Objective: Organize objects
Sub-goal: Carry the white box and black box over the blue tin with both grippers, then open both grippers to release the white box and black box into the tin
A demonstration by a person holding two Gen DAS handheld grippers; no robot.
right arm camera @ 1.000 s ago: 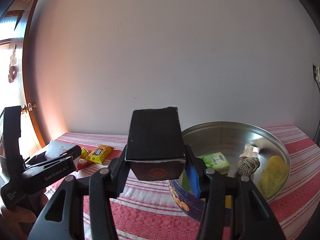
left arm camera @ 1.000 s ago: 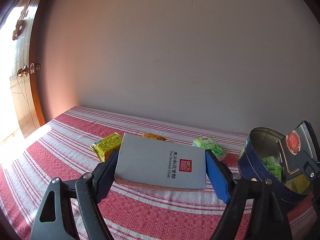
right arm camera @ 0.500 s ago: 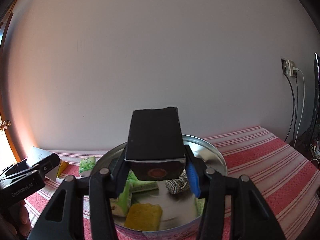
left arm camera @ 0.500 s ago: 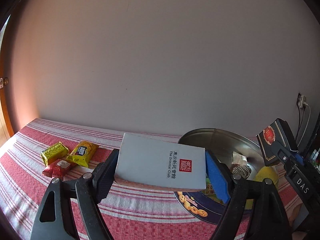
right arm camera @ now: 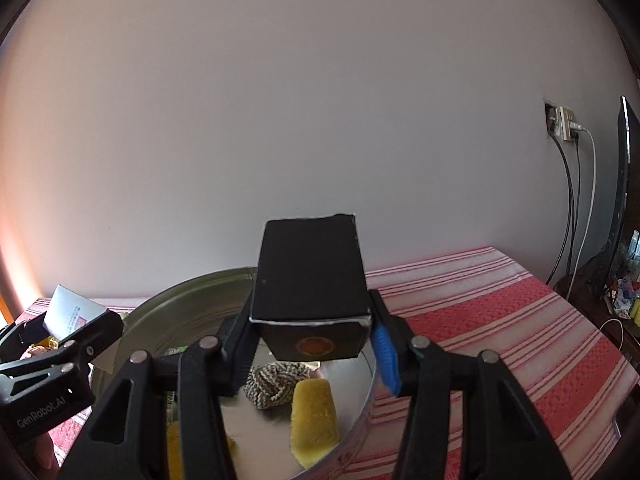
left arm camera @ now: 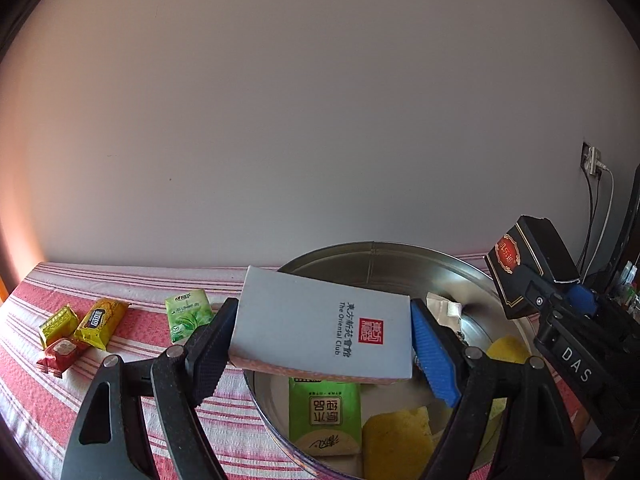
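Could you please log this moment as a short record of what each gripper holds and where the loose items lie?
left gripper: shut on grey box, over the tin
right gripper: shut on black box, over the tin
round tin: holds green packet, yellow sponges, rope knot
on striped cloth: green sachet, yellow snacks, red snack

Right gripper (right arm camera: 310, 354) clamps black box (right arm camera: 310, 280) at frame center, over round metal tin (right arm camera: 168, 312); left gripper (right arm camera: 60, 344) at left edge grips grey booklet (right arm camera: 70, 312).
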